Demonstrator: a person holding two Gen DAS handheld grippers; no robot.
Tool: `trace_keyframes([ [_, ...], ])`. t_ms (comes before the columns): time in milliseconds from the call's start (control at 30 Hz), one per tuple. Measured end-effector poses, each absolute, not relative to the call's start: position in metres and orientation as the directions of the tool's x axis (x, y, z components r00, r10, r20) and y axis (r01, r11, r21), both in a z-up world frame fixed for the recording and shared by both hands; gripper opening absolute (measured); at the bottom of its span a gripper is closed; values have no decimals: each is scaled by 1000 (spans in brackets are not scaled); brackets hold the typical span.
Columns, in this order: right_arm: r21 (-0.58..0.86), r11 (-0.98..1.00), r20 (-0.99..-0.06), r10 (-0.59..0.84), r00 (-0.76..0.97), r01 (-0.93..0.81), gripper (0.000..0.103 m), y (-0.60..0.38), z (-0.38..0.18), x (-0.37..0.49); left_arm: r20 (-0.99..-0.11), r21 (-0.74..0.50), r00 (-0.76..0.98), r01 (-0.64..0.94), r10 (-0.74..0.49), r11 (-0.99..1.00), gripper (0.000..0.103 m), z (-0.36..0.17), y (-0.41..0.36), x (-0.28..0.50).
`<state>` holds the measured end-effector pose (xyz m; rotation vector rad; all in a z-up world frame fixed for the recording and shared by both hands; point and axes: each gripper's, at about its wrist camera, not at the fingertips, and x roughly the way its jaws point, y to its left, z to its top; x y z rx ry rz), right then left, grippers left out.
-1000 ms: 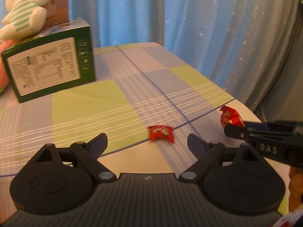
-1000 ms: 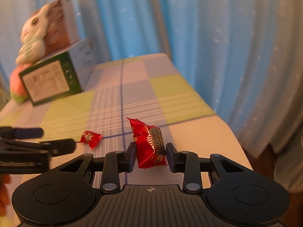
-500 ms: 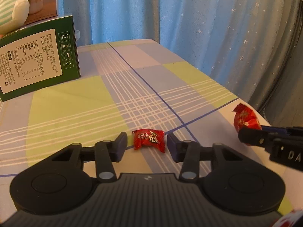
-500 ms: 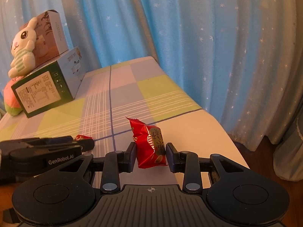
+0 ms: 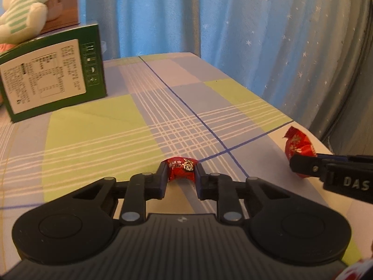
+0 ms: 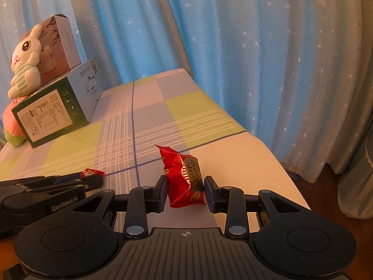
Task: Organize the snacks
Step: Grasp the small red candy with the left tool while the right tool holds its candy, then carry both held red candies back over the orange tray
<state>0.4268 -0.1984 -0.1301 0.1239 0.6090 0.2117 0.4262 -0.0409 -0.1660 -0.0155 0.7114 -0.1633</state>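
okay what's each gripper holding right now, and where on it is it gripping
The left gripper pinches a small red candy by its two ends. The right gripper clamps a larger red snack packet across its lower sides.

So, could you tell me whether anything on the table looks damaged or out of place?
Only slightly: the small red candy is buckled into an arch between the left gripper pads. The larger red snack in the right gripper looks intact, and nothing has spilled.

"DAS" on right gripper (image 5: 335, 172), "GenRobot.AI" on left gripper (image 6: 63, 204)
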Motion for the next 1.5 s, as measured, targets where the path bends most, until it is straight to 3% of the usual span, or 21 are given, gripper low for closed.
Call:
trace_keyframes([
  [433, 173, 963, -564, 267, 781, -204, 34, -190, -120, 386, -656, -97, 741, 105, -143, 990, 21, -138, -28, 354],
  [1500, 203, 929, -614, 366, 699, -308, 34, -153, -83, 163, -662, -127, 750, -91, -16, 988, 21, -59, 60, 119],
])
